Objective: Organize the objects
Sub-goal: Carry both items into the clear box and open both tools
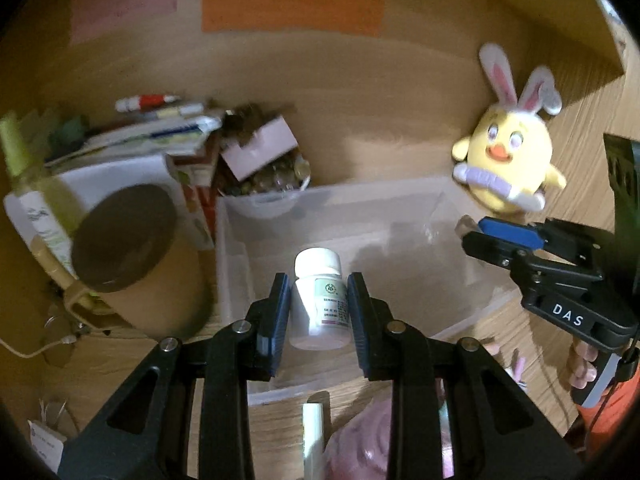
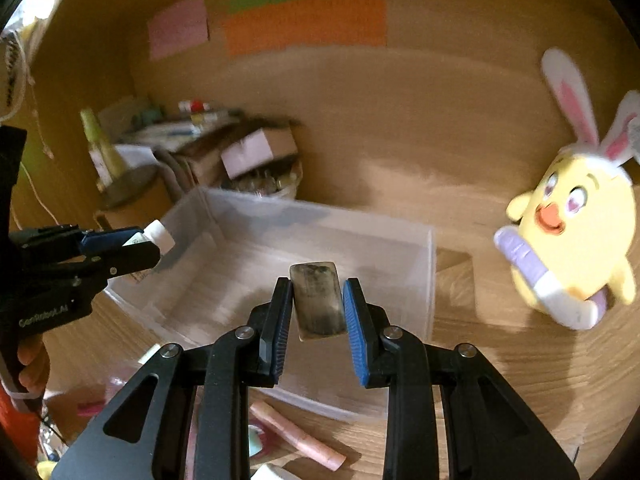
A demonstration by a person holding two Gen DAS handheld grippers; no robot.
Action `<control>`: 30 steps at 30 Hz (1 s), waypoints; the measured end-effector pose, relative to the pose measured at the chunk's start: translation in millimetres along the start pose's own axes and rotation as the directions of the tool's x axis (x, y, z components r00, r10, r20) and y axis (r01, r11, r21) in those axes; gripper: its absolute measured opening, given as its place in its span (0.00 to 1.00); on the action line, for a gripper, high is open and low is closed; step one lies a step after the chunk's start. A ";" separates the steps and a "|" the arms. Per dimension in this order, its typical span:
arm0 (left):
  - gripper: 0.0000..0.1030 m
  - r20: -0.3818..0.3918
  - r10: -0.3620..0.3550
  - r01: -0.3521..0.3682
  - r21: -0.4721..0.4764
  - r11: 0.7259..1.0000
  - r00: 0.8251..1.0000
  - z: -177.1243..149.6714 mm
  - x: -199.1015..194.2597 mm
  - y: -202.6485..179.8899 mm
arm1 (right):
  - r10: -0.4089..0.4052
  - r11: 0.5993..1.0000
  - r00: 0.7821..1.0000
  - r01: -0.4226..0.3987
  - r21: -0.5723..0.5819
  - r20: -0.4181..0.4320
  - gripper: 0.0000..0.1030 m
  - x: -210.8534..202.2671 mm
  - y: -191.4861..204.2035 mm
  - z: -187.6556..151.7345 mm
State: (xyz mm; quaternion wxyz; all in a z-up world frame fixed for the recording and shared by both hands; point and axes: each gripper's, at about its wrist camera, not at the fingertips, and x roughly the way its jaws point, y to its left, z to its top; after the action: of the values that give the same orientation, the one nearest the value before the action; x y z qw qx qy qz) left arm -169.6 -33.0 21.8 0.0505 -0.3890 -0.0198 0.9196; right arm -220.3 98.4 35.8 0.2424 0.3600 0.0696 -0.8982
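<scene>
My left gripper (image 1: 319, 312) is shut on a white pill bottle (image 1: 318, 304) with a white cap, held above the near part of a clear plastic bin (image 1: 240, 248). The bottle also shows in the right wrist view (image 2: 156, 236), at the bin's left rim (image 2: 192, 204). My right gripper (image 2: 318, 308) is shut on a small grey rectangular block (image 2: 319, 298), held over the bin's near side. The right gripper also shows in the left wrist view (image 1: 480, 236), at the bin's right edge.
A yellow chick plush with bunny ears (image 1: 508, 160) stands right of the bin. A brown round box (image 1: 128, 240), a green tube (image 1: 24, 168), papers and a coin-filled cup (image 1: 276, 180) crowd the left. A pink tube (image 2: 296, 436) lies in front.
</scene>
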 end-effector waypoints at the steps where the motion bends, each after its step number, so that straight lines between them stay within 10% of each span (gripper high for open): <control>1: 0.28 -0.013 0.001 -0.001 0.007 1.000 1.000 0.7 4.8 -1.2 | 0.003 1.000 1.000 -0.003 -0.001 -0.017 0.23 5.2 -0.4 -0.4; 16: 0.29 -0.145 -0.028 0.035 0.043 0.998 0.989 -3.8 39.5 -12.4 | 0.002 0.999 0.989 -0.009 -0.050 -0.145 0.24 43.4 7.6 -7.1; 30: 0.97 0.010 0.032 -0.032 0.019 0.999 0.999 -21.0 -35.3 -11.9 | -0.014 0.999 1.000 0.015 -0.047 0.020 0.67 -30.2 8.6 -15.7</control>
State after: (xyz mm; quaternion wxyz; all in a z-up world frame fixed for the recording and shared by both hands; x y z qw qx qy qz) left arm -129.2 -25.0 33.3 0.0393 -0.3842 -0.0047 0.9224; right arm -187.7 107.2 45.3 0.2452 0.3449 0.0912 -0.9015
